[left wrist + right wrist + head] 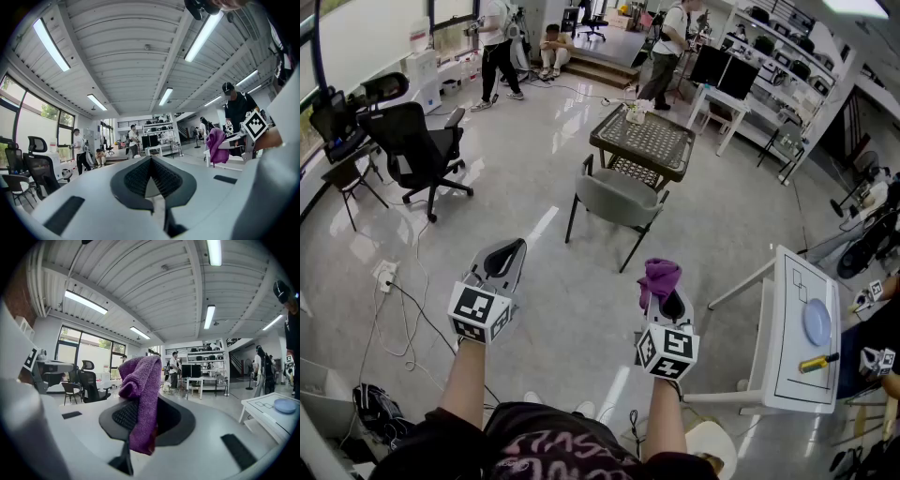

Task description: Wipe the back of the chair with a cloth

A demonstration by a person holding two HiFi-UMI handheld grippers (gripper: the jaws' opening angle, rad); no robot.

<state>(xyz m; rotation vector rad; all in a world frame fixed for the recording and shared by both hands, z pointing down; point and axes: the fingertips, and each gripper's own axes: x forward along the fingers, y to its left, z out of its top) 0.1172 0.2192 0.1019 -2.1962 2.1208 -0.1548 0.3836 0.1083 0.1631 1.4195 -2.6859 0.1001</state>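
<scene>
The grey chair [619, 199] stands on the floor ahead of me, its curved back toward me, well beyond both grippers. A purple cloth [659, 277] sticks up out of my right gripper [664, 298], which is shut on it; in the right gripper view the cloth [143, 394] hangs folded over the jaws [140, 420]. My left gripper [508, 258] is held up at the same height to the left, shut with nothing in it [150, 176]. From the left gripper view the cloth [215, 145] shows at the right.
A woven-top table [645, 141] stands just behind the grey chair. A black office chair [417, 150] is at the left. A white table [792, 375] at my right carries a blue plate [817, 322] and a screwdriver [818, 362]. Cables and a power strip [386, 275] lie on the floor. Several people stand far back.
</scene>
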